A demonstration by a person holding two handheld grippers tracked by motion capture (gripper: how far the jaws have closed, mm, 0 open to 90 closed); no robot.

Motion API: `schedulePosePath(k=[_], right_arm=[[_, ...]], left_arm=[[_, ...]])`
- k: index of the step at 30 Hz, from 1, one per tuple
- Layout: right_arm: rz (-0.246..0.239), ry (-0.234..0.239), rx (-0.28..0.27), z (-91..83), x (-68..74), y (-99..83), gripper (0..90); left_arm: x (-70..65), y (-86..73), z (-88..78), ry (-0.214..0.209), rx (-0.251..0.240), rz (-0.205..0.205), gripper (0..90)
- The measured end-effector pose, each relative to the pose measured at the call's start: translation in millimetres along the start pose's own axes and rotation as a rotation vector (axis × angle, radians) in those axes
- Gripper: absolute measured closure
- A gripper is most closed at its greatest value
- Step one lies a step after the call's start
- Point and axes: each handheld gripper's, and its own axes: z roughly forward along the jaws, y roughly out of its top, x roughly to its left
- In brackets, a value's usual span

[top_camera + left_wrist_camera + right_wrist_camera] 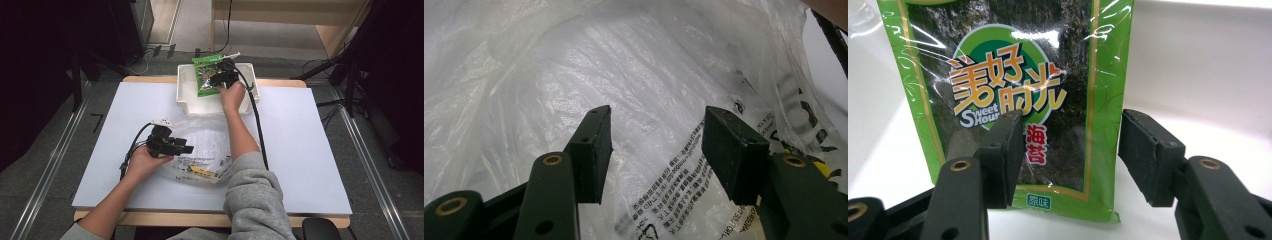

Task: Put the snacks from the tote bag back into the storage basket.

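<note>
Left gripper (189, 149) hovers with fingers (591, 150) spread wide, the clear plastic bag (200, 145) lying crumpled just ahead of and under them. Over at the white bin (187, 95), right gripper (1070, 150) has its fingers (1148, 155) apart too, pinching nothing; the green seaweed packet (1013, 100) stands directly beyond its fingertips.

White board (310, 150) on wooden table (200, 219)
</note>
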Motion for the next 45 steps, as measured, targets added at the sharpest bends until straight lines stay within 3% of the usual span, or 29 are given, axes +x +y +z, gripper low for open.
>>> schedulePosePath(k=[6,14,22,30,36,45], right_arm=[[-0.006,-0.017,-0.001,-0.7,1.2,-2.8,46.8],[0.018,0.002,-0.017,-4.8,0.0,-5.3,47.4],[-0.003,-0.004,-0.027,-12.9,-2.1,-3.6,46.6],[-0.006,0.049,-0.027,-26.0,-2.3,-2.3,44.4],[-0.045,0.1,-0.029,-42.8,2.4,-5.2,44.3],[-0.099,0.169,-0.034,-68.6,7.8,-18.5,44.3]], left_arm=[[0.2,0.1,0.4,0.001,0.001,0.005,46.8],[-0.8,0.2,0.9,-0.002,0.001,0.006,46.8],[-1.5,0.4,1.5,0.0,0.001,0.008,46.8],[-1.1,0.7,1.6,0.002,0.007,0.005,46.1],[-1.7,1.6,0.4,-0.019,-0.004,-0.011,45.5],[-2.4,1.8,1.5,0.002,0.007,-0.004,44.8]])
